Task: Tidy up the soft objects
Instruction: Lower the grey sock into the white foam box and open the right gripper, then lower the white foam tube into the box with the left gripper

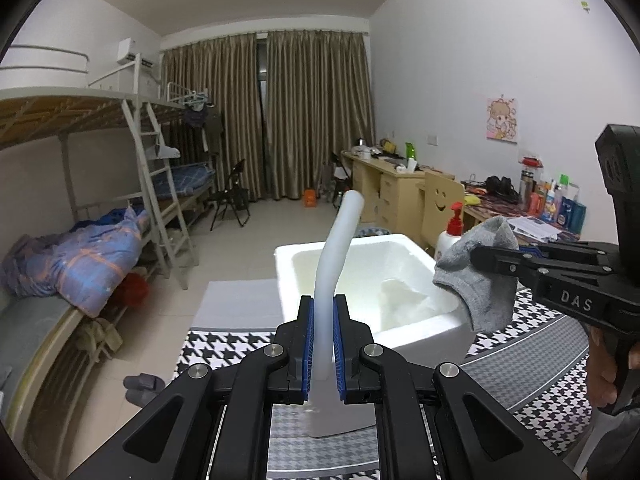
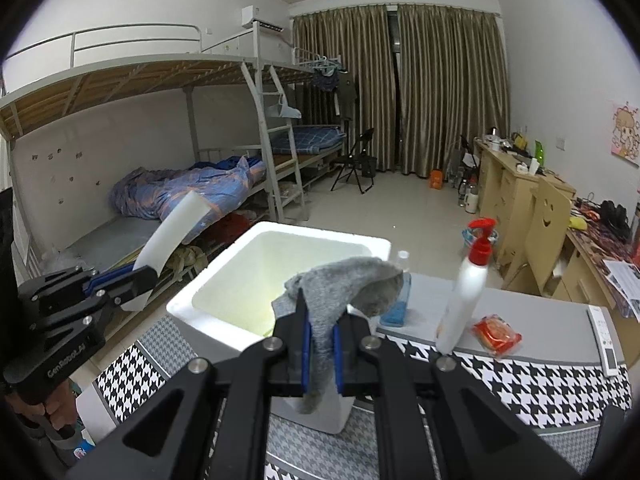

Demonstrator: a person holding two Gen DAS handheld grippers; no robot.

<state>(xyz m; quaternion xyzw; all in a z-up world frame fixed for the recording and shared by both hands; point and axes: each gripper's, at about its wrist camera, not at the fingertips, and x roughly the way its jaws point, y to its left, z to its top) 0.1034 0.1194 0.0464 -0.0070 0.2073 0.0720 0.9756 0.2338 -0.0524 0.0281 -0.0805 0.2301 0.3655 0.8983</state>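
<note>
- The step in hand appears to be carrying: two soft things are held up in the air near a white foam box [image 1: 362,258], neither yet inside it.
- In the left wrist view, the left gripper [image 1: 323,344] sits at bottom centre, its blue pads pressed onto a white foam strip [image 1: 332,268] that rises from between them and bends toward the upper middle of the frame.
- In the right wrist view, the right gripper [image 2: 320,354] is at bottom centre, pinching a grey sock [image 2: 344,288]; the sock bunches above the pads and a short end hangs below them.
- The box stands open at the centre of both views, on a surface covered by a black-and-white houndstooth cloth [image 2: 532,384]. A white pump bottle [image 2: 466,284] with a red top stands right of the box, with a red packet [image 2: 496,334] just beside it.
- In the left wrist view the sock hangs at centre right, over the box's right rim.
- Likely next: bring each thing over the box opening and let go. The long strip may need lowering or bending to fit inside.
- Both grippers point forward and somewhat downward. A hand [image 1: 612,364] grips the right tool's handle at lower right of the left wrist view.
</note>
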